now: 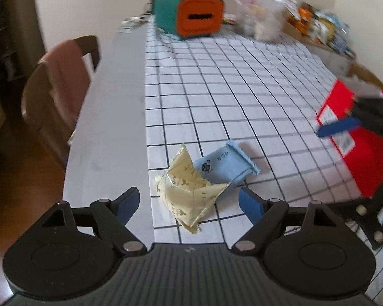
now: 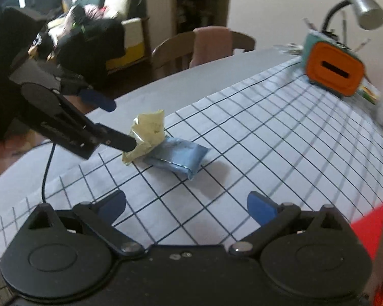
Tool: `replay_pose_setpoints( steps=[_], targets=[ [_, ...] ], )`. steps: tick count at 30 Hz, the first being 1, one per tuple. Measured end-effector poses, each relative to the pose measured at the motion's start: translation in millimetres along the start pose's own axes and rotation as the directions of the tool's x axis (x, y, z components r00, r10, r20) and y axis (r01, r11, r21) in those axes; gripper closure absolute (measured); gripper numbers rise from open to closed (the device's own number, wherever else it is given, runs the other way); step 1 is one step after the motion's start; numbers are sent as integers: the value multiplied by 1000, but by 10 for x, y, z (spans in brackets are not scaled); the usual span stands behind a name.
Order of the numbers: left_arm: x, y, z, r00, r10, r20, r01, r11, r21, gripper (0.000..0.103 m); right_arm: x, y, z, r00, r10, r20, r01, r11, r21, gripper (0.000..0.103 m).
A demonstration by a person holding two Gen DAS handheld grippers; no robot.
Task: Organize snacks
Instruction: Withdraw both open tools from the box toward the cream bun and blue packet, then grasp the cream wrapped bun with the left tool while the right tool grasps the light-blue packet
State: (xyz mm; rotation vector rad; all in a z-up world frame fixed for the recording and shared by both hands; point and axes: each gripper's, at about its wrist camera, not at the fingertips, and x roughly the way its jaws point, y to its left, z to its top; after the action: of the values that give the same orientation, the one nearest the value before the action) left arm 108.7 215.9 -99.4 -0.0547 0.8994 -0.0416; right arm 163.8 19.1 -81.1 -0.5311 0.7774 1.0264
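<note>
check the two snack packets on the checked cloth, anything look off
The yellow packet is crumpled and lies partly on top of the blue packet, near the cloth's left edge. The blue one looks flat and intact. Nothing appears spilled.

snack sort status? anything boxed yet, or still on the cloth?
Done: nothing that shows; the inside of the red box is hidden. In hand: nothing gripped. The left claw stands open around the yellow packet, pads not pressing; the right claw is open and empty. Left: the yellow packet and the blue packet, both lying on the checked cloth.
</note>
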Motion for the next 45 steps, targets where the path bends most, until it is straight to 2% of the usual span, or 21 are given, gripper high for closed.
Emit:
replay_pose_setpoints(
  steps=[4, 9, 13, 16, 21, 26, 29, 34, 37, 45],
  targets=[
    [110, 17, 15, 999, -30, -11, 31, 994, 103, 18, 272, 9, 123, 1000, 5, -28, -7, 997, -75, 4],
    [206, 37, 28, 998, -63, -24, 67, 966, 249, 18, 562, 48, 275, 999, -7, -51, -5, 974, -228, 8],
    [315, 61, 37, 996, -83, -37, 90, 948, 304, 18, 753, 47, 400, 997, 20, -73, -41, 953, -300, 12],
    [391, 70, 43, 994, -98, -50, 109, 938, 329, 18, 860, 62, 476, 995, 32, -95, -66, 923, -379, 17],
    [473, 72, 59, 989, -127, -74, 146, 924, 353, 18, 1012, 70, 561, 984, 80, -160, -143, 888, -437, 19],
    [498, 55, 54, 987, -143, -79, 162, 918, 362, 19, 1092, 120, 586, 974, 106, -199, -187, 870, -456, 23],
    [517, 53, 50, 985, -149, -87, 170, 916, 362, 26, 1104, 102, 611, 971, 120, -205, -202, 874, -443, 24],
    [535, 63, 43, 984, -150, -96, 175, 919, 353, 37, 1121, 60, 639, 965, 151, -214, -226, 891, -393, 33],
    [523, 66, 33, 984, -150, -92, 173, 923, 344, 38, 1091, 70, 624, 964, 157, -214, -229, 897, -377, 42],
    [484, 74, 14, 986, -141, -84, 160, 940, 303, 43, 1019, 90, 542, 973, 140, -185, -192, 934, -301, 53]
  ],
)
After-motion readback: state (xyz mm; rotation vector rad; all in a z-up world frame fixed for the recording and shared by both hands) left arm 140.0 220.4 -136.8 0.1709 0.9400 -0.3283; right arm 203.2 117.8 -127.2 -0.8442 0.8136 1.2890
